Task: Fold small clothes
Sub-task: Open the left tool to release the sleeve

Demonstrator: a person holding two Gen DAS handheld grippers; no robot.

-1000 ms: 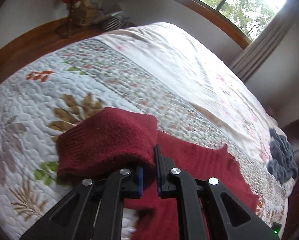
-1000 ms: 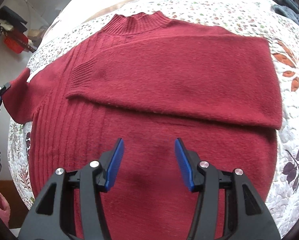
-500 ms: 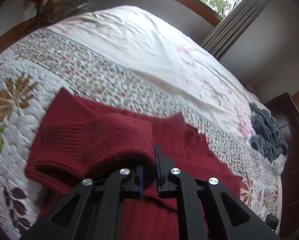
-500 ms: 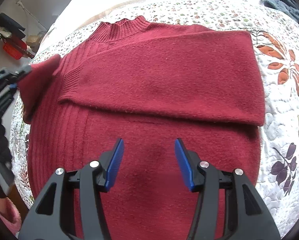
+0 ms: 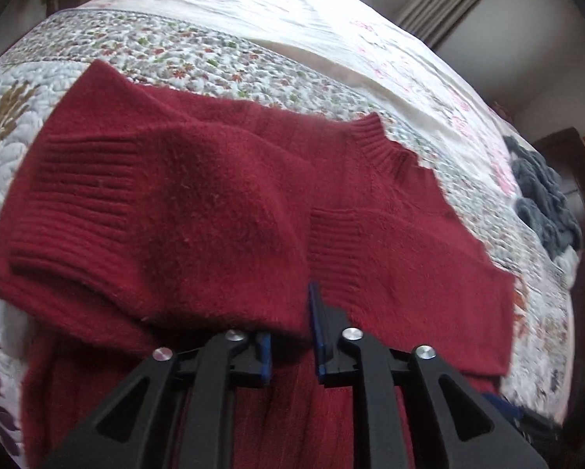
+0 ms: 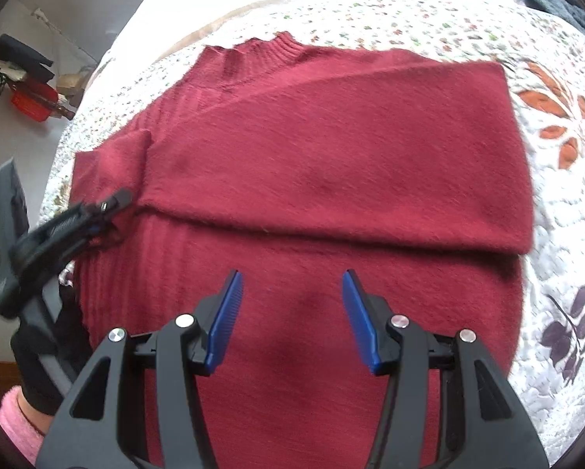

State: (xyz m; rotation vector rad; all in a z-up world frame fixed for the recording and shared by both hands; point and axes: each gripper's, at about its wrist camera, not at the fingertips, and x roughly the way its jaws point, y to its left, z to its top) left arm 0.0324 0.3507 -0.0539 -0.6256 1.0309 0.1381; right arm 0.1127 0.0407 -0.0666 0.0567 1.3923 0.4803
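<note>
Sweater (image 6: 315,203): a dark red knit, laid flat on the quilt (image 6: 558,203), ribbed collar (image 6: 265,52) at the far edge, hem toward the near edge (seen from the right wrist).

Right sleeve (image 6: 351,148): folded across the chest, lying flat, its lower edge making a straight line across the body.

Left sleeve (image 5: 183,211): lifted over the left side of the body and clamped at its near edge; the ribbed cuff (image 5: 77,195) is seen at the left in the left wrist view, with a second ribbed cuff (image 5: 335,250) just right of it on the chest.

Left gripper (image 5: 292,336): fingers drawn close together with the left sleeve's fabric pinched between the blue pads (image 5: 315,324). In the right wrist view it is seen at the sweater's left edge (image 6: 108,207), blurred.

Right gripper (image 6: 292,312): jaws spread wide, nothing held between them, hung above the lower middle of the body; whether the fabric is touched cannot be told.

Hand (image 6: 46,367): dark-gloved, with a pink sleeve (image 6: 15,422), seen at the near left on the left gripper's handle.

Bed: floral quilt under the sweater, pale sheet (image 5: 292,11) beyond it (far side).

Grey cloth (image 5: 542,203): a heap at the far right of the bed, well apart from the sweater.
</note>
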